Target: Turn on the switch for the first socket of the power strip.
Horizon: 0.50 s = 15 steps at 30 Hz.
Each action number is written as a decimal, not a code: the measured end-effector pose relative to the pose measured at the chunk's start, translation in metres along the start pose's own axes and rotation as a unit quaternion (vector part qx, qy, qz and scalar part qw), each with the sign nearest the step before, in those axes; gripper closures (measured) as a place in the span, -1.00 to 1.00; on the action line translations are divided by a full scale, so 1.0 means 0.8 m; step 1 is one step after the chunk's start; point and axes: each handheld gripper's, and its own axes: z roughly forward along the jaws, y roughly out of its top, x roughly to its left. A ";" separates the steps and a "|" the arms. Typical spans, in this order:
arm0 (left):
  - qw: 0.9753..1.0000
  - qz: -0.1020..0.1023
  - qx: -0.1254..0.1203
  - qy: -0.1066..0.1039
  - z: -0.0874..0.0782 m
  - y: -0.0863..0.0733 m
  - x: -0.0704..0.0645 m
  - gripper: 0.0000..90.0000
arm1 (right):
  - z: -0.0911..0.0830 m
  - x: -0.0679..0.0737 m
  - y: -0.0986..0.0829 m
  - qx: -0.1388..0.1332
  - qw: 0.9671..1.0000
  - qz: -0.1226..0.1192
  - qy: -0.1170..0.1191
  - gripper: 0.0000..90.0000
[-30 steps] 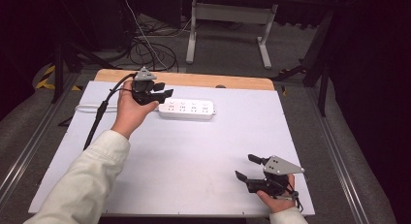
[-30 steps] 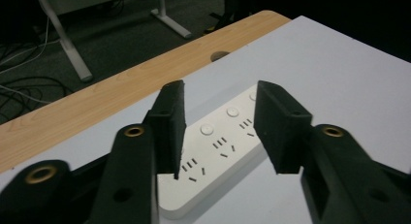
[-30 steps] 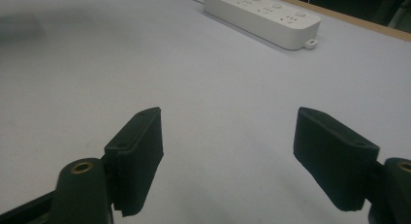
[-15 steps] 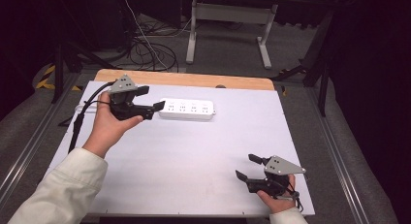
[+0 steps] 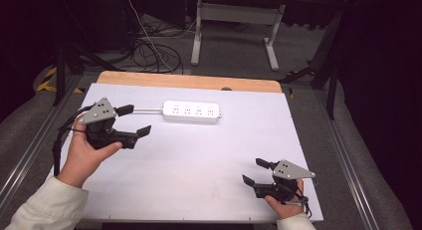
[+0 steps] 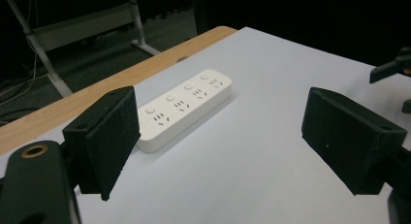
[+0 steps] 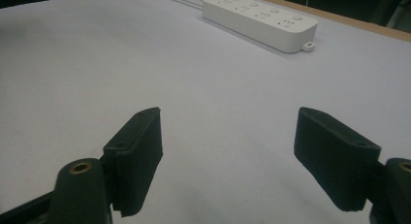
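White sheet-covered surface (image 5: pixel 199 160) with wooden far edge carries all. White rectangular plastic power strip (image 5: pixel 191 111) is laid near far edge, long axis running left-right across surface, sockets facing up, cord end pointed toward left side, small tab end toward right. Left gripper (image 5: pixel 130 121) is held just left of strip, much nearer, jaws spread wide apart, empty. Right gripper (image 5: pixel 256 172) is rested at near right corner, well apart from strip, jaws likewise spread, empty.
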 end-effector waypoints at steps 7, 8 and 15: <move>1.000 -0.010 -0.007 -0.020 -0.023 -0.032 -0.007 -0.66 | -0.001 0.000 0.000 -0.003 1.000 0.004 0.004 -0.42; 1.000 -0.010 -0.009 -0.022 -0.026 -0.037 -0.008 -0.66 | -0.002 0.000 0.000 -0.004 1.000 0.004 0.005 -0.43; 0.999 0.012 0.006 -0.035 -0.035 -0.075 -0.016 -0.73 | -0.002 0.001 0.000 -0.003 1.000 0.002 0.008 -0.45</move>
